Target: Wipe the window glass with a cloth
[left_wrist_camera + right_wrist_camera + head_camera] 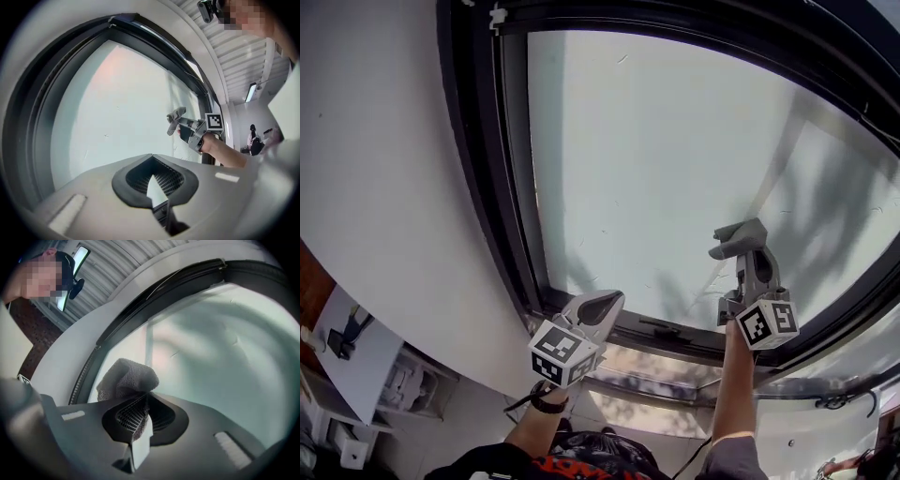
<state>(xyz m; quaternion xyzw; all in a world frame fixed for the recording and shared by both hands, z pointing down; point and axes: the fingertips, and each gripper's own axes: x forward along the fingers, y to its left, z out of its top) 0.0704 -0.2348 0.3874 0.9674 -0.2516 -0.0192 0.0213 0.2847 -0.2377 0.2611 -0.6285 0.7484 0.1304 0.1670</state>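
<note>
As right gripper [139, 414] pinches knitted cloth [125, 378], glass [225, 357]

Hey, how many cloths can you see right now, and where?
1. The gray cloth is pinched in the right tongs, held up before the window glass. The left tongs are shut with nothing between them. Another cloth could lie out of view.

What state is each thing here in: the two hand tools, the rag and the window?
window glass: set in its dark frame, hazy, faintly marked.
cloth: bunched, pinched at one end.
right gripper: jaws shut on the cloth, raised before the window glass.
left gripper: jaws shut, empty, held lower.
</note>
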